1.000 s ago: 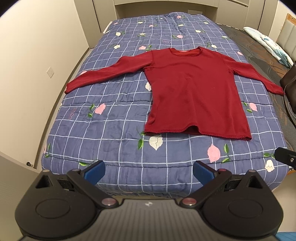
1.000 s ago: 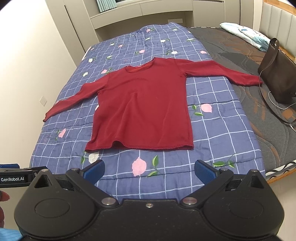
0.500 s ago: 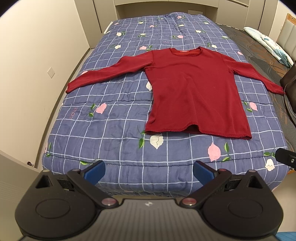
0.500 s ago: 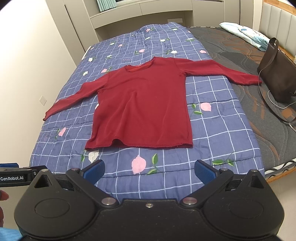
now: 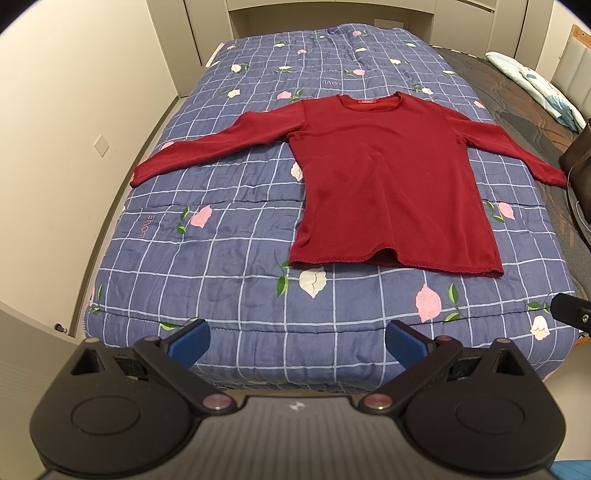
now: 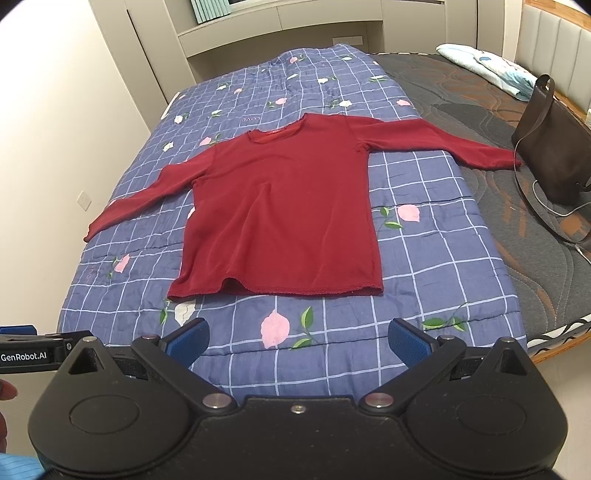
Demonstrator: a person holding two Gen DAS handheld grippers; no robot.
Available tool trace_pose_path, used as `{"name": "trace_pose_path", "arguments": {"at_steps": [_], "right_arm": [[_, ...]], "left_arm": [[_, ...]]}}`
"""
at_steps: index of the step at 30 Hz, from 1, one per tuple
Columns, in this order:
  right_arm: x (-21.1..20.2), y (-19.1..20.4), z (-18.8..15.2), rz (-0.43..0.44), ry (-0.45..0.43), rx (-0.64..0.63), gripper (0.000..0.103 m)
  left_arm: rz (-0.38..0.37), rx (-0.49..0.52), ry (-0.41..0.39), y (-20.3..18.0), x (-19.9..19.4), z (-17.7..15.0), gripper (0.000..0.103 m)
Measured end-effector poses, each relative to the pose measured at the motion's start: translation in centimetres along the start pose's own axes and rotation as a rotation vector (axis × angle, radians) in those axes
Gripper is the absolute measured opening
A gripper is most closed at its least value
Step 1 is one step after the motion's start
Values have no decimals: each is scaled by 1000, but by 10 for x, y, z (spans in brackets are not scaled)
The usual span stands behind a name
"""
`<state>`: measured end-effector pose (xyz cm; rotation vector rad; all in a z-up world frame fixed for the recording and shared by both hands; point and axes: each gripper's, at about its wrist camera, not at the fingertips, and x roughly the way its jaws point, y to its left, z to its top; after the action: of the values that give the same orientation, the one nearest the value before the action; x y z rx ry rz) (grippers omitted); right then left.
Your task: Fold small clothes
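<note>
I am holding my left tongs and right tongs released above the bed's near edge; the dark red long-sleeved knit top is lying flat on the blue checked floral quilt, unfolded. Next, I judge, I am reaching for a sleeve.

A bed covered by a blue checked quilt with flower print is flanked by a cream wall. Pale built-in cupboards are seen behind it, and a padded headboard at the right.
</note>
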<state>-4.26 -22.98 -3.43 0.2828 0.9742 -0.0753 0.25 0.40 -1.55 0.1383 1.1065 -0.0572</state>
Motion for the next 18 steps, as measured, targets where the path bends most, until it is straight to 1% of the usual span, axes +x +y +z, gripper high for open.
{"name": "trace_pose_path", "arguments": {"at_steps": [14,18], "right_arm": [[5,-1,-3,-8,11,2,103],[10,5,3,-20,26,7,103]], "left_arm": [[-6,7,14,1,8,7,103],[-11,13,22,2,12,8,103]]}}
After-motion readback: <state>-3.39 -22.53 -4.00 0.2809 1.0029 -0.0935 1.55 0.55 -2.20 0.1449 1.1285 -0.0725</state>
